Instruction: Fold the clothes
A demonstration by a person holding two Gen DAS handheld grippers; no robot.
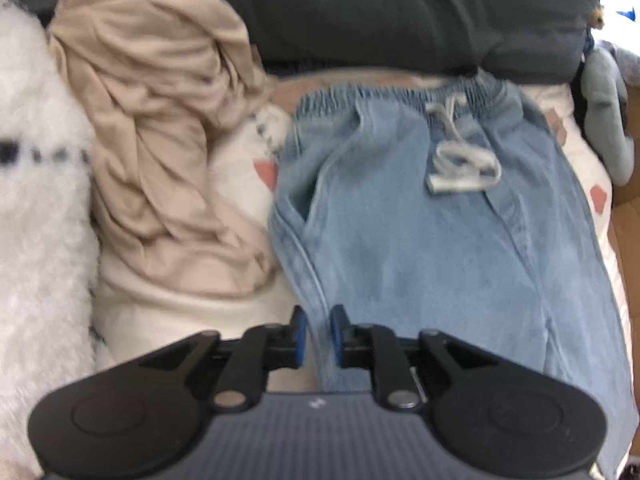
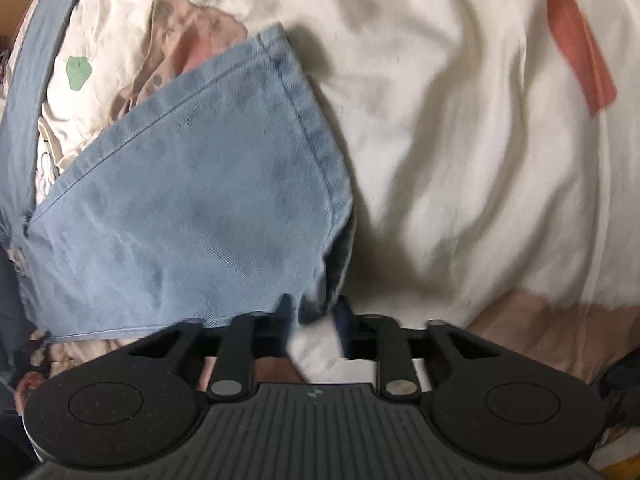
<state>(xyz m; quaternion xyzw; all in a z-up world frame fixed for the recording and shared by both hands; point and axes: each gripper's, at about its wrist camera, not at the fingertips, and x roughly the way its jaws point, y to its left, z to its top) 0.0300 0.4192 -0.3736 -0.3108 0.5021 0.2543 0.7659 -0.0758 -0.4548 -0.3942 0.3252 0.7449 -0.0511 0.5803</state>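
Laying out: you are at the spread-flat step; no cross fold shows on the jeans (image 1: pixel 432 248) yet.
Jeans: they lie on the sheet (image 2: pixel 460 140), waistband (image 1: pixel 400 94) at the far end in the left view, drawstring (image 1: pixel 460 164) on top.
Leg end: in the right view the hem (image 2: pixel 308 120) rests flat on the sheet, its near corner just ahead of the right gripper (image 2: pixel 314 316).
Left gripper (image 1: pixel 319 332): jaws part-open with a narrow gap; the jeans' near edge runs between the pads, but whether they touch it is not clear.
Right gripper: jaws released, set wider; denim and sheet show in the gap, blurred, and no pinch is evident.
Neighbours: a beige garment (image 1: pixel 160 140) lies crumpled just left of the jeans; a white fluffy item (image 1: pixel 36 200) sits at the far left.
Next move: judge this a regrip. You should close each gripper on one edge only, clear of the sheet, then carry the leg end toward the waistband.
Caution: the hem corner is doubled; take both layers or the fold will skew.
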